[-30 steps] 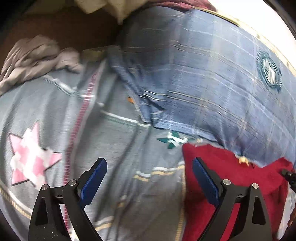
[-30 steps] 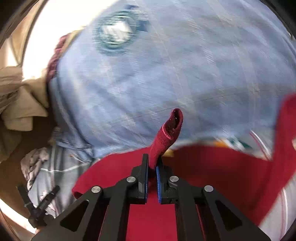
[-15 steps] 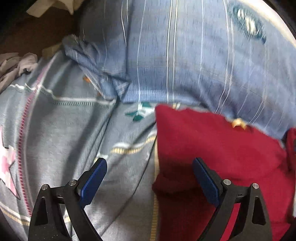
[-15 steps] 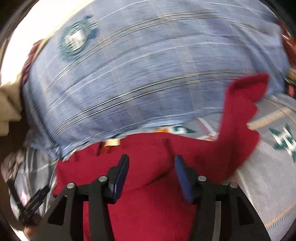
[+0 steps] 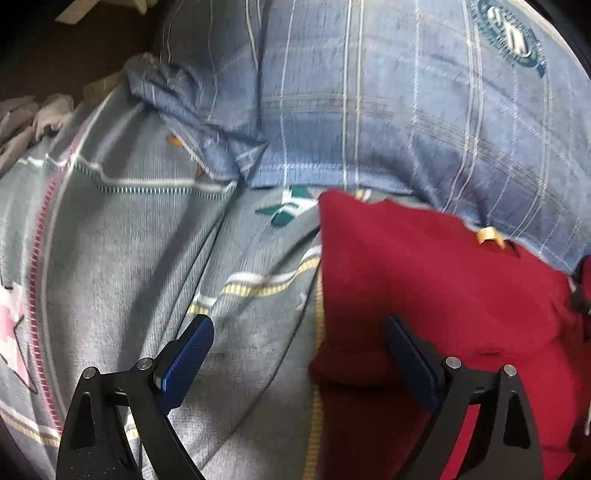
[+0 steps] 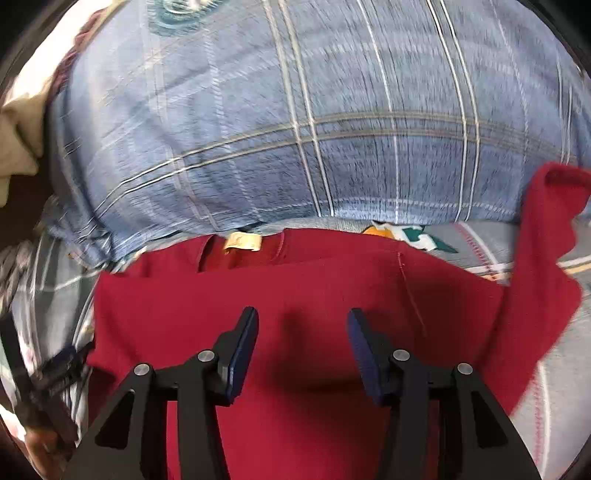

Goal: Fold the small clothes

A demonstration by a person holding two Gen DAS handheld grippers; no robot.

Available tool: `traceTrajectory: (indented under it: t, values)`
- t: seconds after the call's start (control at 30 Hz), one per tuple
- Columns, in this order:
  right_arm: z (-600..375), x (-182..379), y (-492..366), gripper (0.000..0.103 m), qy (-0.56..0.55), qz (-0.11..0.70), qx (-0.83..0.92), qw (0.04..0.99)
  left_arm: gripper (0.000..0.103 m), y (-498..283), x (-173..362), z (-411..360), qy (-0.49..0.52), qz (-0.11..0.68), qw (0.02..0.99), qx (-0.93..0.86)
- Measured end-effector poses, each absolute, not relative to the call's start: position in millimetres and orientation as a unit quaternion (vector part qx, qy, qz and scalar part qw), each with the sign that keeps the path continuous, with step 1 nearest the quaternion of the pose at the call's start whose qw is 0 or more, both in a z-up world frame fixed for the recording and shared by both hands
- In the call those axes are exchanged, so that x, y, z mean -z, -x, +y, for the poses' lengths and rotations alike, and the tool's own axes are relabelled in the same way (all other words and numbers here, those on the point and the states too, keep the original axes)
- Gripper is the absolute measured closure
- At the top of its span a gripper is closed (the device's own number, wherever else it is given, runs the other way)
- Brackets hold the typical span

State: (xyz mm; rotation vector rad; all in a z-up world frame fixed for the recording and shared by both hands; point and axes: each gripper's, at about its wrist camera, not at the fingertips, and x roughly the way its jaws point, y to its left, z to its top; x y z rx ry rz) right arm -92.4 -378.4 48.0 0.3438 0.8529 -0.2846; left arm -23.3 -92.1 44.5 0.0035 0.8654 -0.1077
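Observation:
A small red garment (image 6: 303,295) lies flat on a grey patterned bedcover (image 5: 122,251), its collar with a tan label (image 6: 242,242) at the far edge. One red sleeve (image 6: 543,266) sticks up at the right. My right gripper (image 6: 301,347) is open and empty, just above the garment's middle. In the left wrist view the red garment (image 5: 436,288) fills the lower right; my left gripper (image 5: 297,356) is open and empty, straddling its left edge.
A blue plaid cloth (image 6: 295,122) with a round teal badge (image 5: 509,33) lies just beyond the red garment. A crumpled grey garment (image 5: 33,118) lies far left. A beige cloth (image 6: 18,144) sits at the left edge.
My right gripper let go of the red sleeve and opened; the fabric dropped flat. My left gripper moved right, up to the garment's left edge.

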Motion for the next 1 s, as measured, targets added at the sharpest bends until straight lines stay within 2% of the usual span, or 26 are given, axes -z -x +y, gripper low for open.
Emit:
traceTrajectory:
  t: [0.17, 0.3, 0.37, 0.5, 0.57, 0.67, 0.83, 1.0]
  values:
    - [-373, -25, 92, 0.049, -0.136, 0.453, 0.150, 0.868, 0.009, 33, -49, -94, -0.005, 0.411, 0.910, 0.057]
    - [-366, -32, 94, 0.049, -0.113, 0.456, 0.160, 0.868, 0.009, 37, -54, -93, 0.005, 0.407, 0.911, 0.066]
    - [-362, -35, 101, 0.042, -0.114, 0.455, 0.157, 0.869, 0.009, 38, -57, -94, 0.009, 0.405, 0.912, 0.073]
    - [-361, -29, 110, 0.037, -0.121, 0.455, 0.158, 0.868, 0.008, 38, -58, -102, 0.005, 0.401, 0.911, 0.091]
    - [-360, -20, 110, 0.032, -0.119, 0.454, 0.158, 0.869, 0.008, 36, -51, -110, -0.005, 0.415, 0.904, 0.102]
    - [-351, -20, 109, 0.031, -0.094, 0.465, 0.159, 0.866, 0.008, 28, -35, -116, -0.014, 0.453, 0.887, 0.092]
    - [-355, -40, 140, 0.030, -0.132, 0.437, 0.138, 0.879, 0.007, 21, -24, -115, -0.005, 0.475, 0.876, 0.084]
    - [-384, -43, 171, 0.027, -0.185, 0.407, 0.139, 0.884, 0.008, 27, -26, -117, -0.005, 0.452, 0.888, 0.080]
